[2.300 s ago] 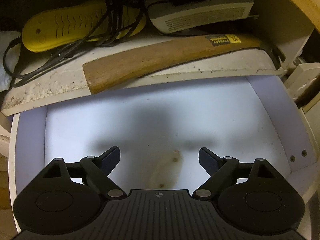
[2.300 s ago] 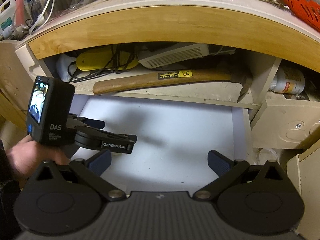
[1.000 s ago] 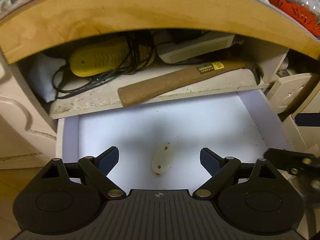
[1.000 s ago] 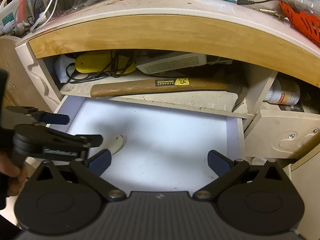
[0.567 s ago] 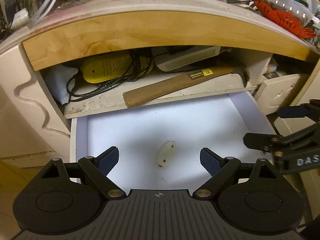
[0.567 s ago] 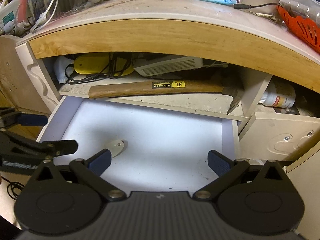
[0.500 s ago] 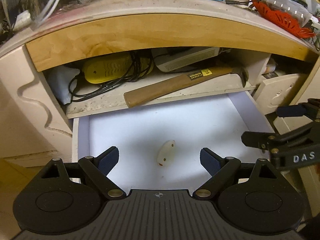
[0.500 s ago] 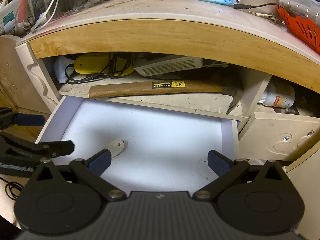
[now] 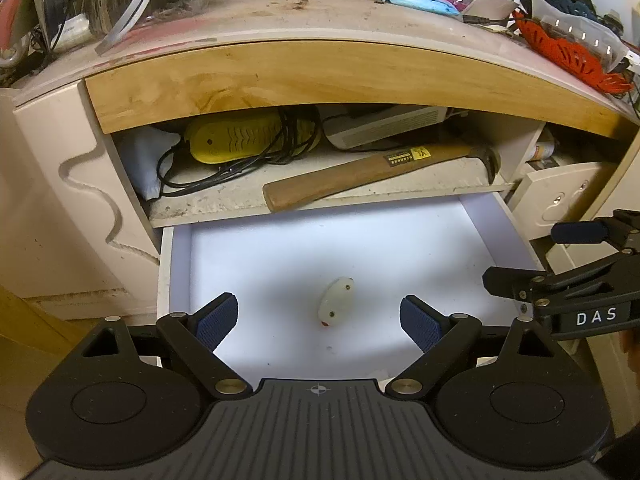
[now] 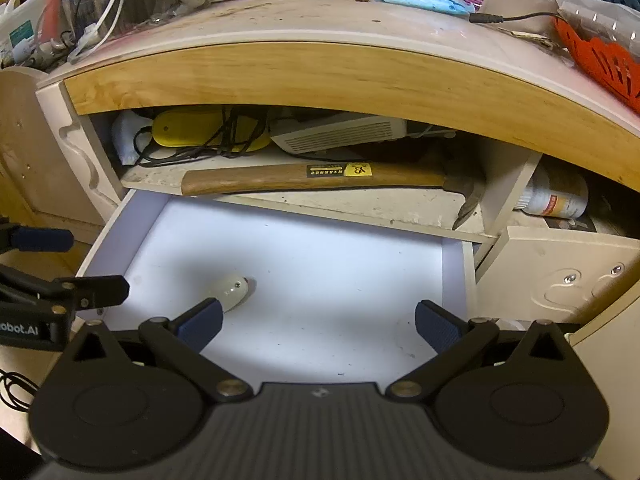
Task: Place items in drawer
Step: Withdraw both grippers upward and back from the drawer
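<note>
Both hand-held grippers pulled back, one item left in the drawer

The left hand-held gripper (image 9: pixel 319 317) now sits well back from the open drawer (image 9: pixel 174 264), where 2.3 s ago it was low inside it over bare floor; its jaws are spread wide with nothing between them. A small white oval item (image 9: pixel 335 301) lies alone on the drawer floor, lower centre of the left view and lower left of the drawer in the right view (image 10: pixel 233 287); it was not there at the earliest moment. The right hand-held gripper (image 10: pixel 319 325) is likewise released and empty, and shows at the right edge of the left view. The hammer (image 10: pixel 316 176) rests on the shelf (image 9: pixel 240 196) above the drawer. I judge one placement is finished, and the next item probably has to be fetched from the cluttered table (image 10: pixel 320 20) at the top of the frame.
</note>
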